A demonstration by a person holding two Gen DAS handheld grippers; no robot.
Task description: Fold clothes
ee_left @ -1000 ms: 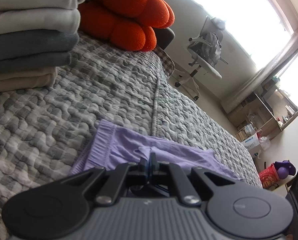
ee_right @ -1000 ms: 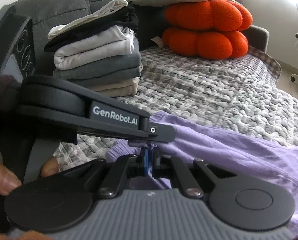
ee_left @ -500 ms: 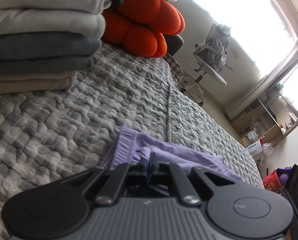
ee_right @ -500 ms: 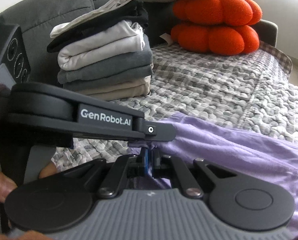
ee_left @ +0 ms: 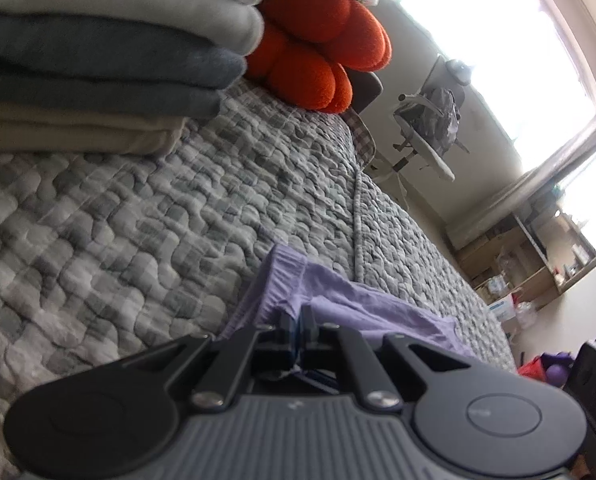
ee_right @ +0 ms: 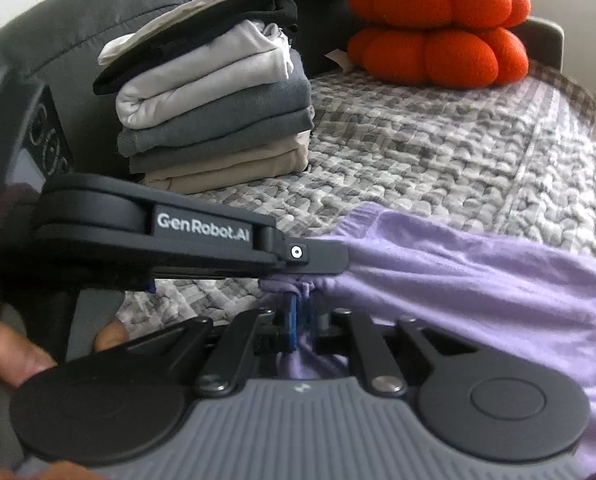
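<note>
both tongs are carrying the purple garment (ee_right: 478,280) across the quilted bed cover (ee_left: 137,220) twd the stack of folded clothes (ee_right: 217,120). over the last sec the stack is growing bigger in both views: in the left wrist view it's now filling the top-left corner and hanging over the tongs, whereas 1 s ago it was sitting further off w/ more quilt showing in between. the orange cushions (ee_right: 438,24) are also sliding closer/up in frame. so the pair is moving in on the stack, cloth in tow.

left tongs (ee_left: 295,322): fingers pressed together, purple cloth bunched right at the tips, so they're pinching an edge of the garment. right tongs (ee_right: 298,308): also closed tight, w/ a gather of purple fabric squeezed between the blue pads. the left tongs are showing in the right view just above and touching the same gathered bit, so both are gripping nearly the same spot.

garment: mostly lying on the bed cover, trailing off to the right of the tongs, near edge lifted. it's looking doubled over at the held end, but can't tell how many layers.

reading for the task: judging by the approach, this piece is prob being dragged or carried over to join the stack, or its held edge is being brought over for another fold; pics don't settle which. a hand (ee_right: 1,360) is visible at the left edge holding the left unit.
</note>
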